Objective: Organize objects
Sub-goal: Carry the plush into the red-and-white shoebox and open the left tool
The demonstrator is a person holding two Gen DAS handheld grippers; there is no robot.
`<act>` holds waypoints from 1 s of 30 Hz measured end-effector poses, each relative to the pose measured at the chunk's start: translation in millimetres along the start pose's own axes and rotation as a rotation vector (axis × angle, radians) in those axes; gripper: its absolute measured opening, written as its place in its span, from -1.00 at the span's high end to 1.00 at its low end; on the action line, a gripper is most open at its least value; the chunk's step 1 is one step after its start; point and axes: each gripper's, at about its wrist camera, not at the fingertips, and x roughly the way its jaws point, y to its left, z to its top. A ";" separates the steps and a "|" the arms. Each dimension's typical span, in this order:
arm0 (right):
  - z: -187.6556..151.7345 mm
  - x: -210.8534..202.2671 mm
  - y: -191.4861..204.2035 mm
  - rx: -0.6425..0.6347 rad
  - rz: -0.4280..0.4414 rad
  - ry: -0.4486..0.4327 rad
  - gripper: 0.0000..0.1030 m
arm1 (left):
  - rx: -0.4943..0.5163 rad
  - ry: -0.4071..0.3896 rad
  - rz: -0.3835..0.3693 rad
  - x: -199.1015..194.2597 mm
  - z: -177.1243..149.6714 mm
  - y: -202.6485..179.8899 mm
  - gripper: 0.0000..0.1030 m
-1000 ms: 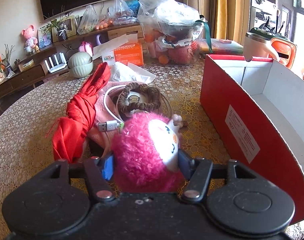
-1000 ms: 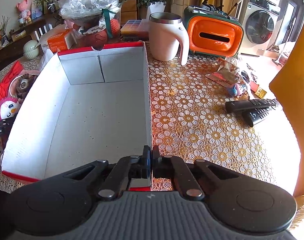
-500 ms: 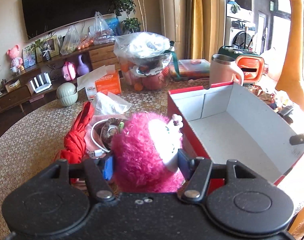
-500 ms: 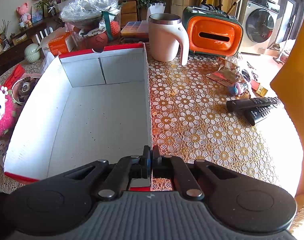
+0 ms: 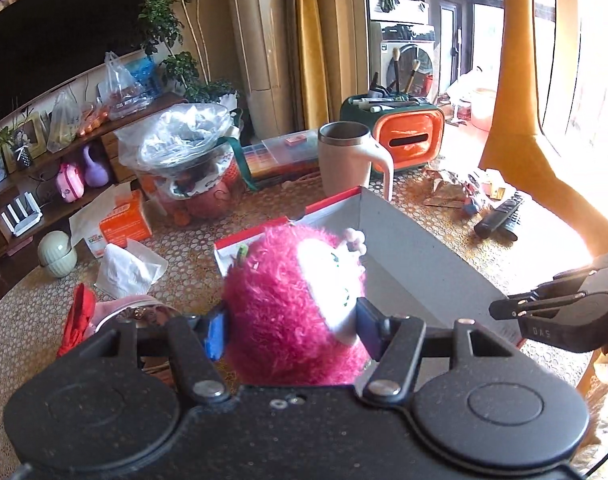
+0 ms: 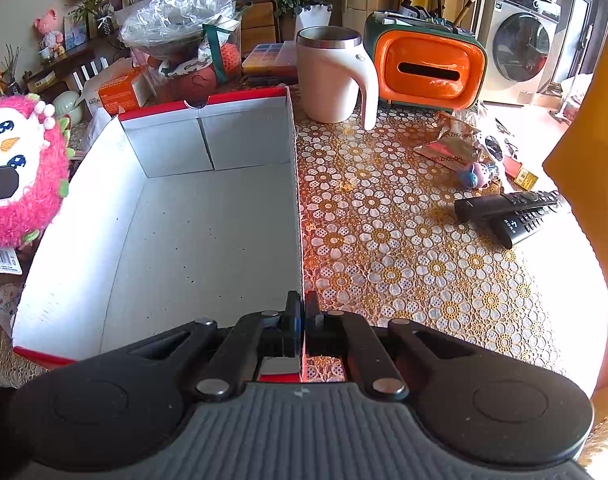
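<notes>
My left gripper (image 5: 289, 326) is shut on a fluffy pink plush toy (image 5: 291, 300) with a white face and holds it in the air over the left wall of the open red box (image 5: 420, 264). The toy also shows at the left edge of the right wrist view (image 6: 19, 176), level with the box's left wall. The box (image 6: 207, 240) is white inside and holds nothing. My right gripper (image 6: 302, 320) is shut on the box's right wall at its near corner; it shows from the side in the left wrist view (image 5: 500, 308).
A red umbrella (image 5: 77, 314) and a pink pouch lie left of the box. A cream mug (image 6: 332, 76), an orange tissue holder (image 6: 428, 68), two black remotes (image 6: 512, 210), snack wrappers and a bagged fruit basket (image 6: 183, 40) stand on the flowered tablecloth.
My left gripper has lifted the plush toy off the table and carried it up and right, toward the box. My right gripper has stayed clamped on the box wall.
</notes>
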 end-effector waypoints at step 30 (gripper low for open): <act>3.8 3.7 -3.2 -0.040 0.014 0.026 0.99 | 0.094 0.298 -0.112 137.3 -4.7 -74.2 -0.32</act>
